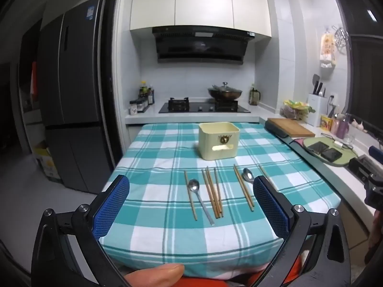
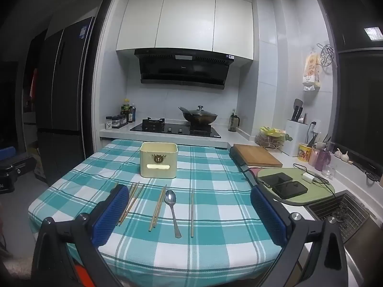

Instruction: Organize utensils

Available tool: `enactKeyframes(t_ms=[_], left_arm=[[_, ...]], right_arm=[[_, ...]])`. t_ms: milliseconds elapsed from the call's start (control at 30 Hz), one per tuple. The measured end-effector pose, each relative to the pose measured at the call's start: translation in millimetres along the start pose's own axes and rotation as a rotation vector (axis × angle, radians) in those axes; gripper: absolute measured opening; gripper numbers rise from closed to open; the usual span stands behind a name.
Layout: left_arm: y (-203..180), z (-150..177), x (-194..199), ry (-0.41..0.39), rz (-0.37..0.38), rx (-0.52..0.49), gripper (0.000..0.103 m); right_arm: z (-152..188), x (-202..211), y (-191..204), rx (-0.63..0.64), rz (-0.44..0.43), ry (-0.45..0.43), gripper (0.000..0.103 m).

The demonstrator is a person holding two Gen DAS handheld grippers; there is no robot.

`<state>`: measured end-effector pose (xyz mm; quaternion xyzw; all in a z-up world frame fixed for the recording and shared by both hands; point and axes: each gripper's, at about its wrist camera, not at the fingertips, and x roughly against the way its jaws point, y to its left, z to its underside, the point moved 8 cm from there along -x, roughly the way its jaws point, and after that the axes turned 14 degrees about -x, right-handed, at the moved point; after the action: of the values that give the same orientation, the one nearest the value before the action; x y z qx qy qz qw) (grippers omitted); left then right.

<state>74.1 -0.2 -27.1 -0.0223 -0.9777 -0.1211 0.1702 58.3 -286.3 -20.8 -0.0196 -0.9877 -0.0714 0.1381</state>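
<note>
Lying flat: chopsticks [image 1: 211, 192] and spoons [image 1: 199, 197] are spread on the checked cloth [image 1: 167, 234], before the cream holder [image 1: 219, 141].
Handling: thin, light, slippery; mid-shaft pinching is advised.
Claws: left gripper [image 1: 191, 209] and right gripper [image 2: 189, 212] are held wide apart, empty.

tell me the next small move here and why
Probably lower the right gripper onto the spoon lying between its open fingers. Both grippers are open and hold nothing, every chopstick and spoon lies flat on the tablecloth, and the cream box behind them stands ready.
</note>
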Motion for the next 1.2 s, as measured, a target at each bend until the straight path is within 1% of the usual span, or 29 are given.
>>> enactKeyframes(t_ms=[200, 233, 367, 500, 900, 1200], left_arm=[[-2.3, 0.6, 2.1, 0.007, 0.001, 0.008, 0.103], [0.0, 3.8, -3.0, 0.024, 0.011, 0.023, 0.103], [-4.4, 8.0, -4.2, 0.033, 0.014, 0.021, 0.103], [-1.1, 5.6, -5.7, 0.042, 0.022, 0.028, 0.103], [-1.2, 3.3, -8.6, 0.043, 0.03, 0.028, 0.103], [-0.9, 1.0, -9.5, 0.03, 0.006, 0.01, 0.103]], right_arm=[[-4.2, 5.2, -4.5, 0.004, 0.007, -0.009, 0.103], [0.0, -4.0, 1.7, 0.007, 0.003, 0.003, 0.103], [2.9, -10.1, 2.5, 0.009, 0.005, 0.001, 0.103], [4.0, -3.8, 4.0, -0.003, -0.007, -0.001, 0.103], [2.1, -4.8, 1.9, -0.005, -0.008, -0.002, 0.103], [1.4, -4.7, 0.4, -0.007, -0.01, 0.0, 0.103]])
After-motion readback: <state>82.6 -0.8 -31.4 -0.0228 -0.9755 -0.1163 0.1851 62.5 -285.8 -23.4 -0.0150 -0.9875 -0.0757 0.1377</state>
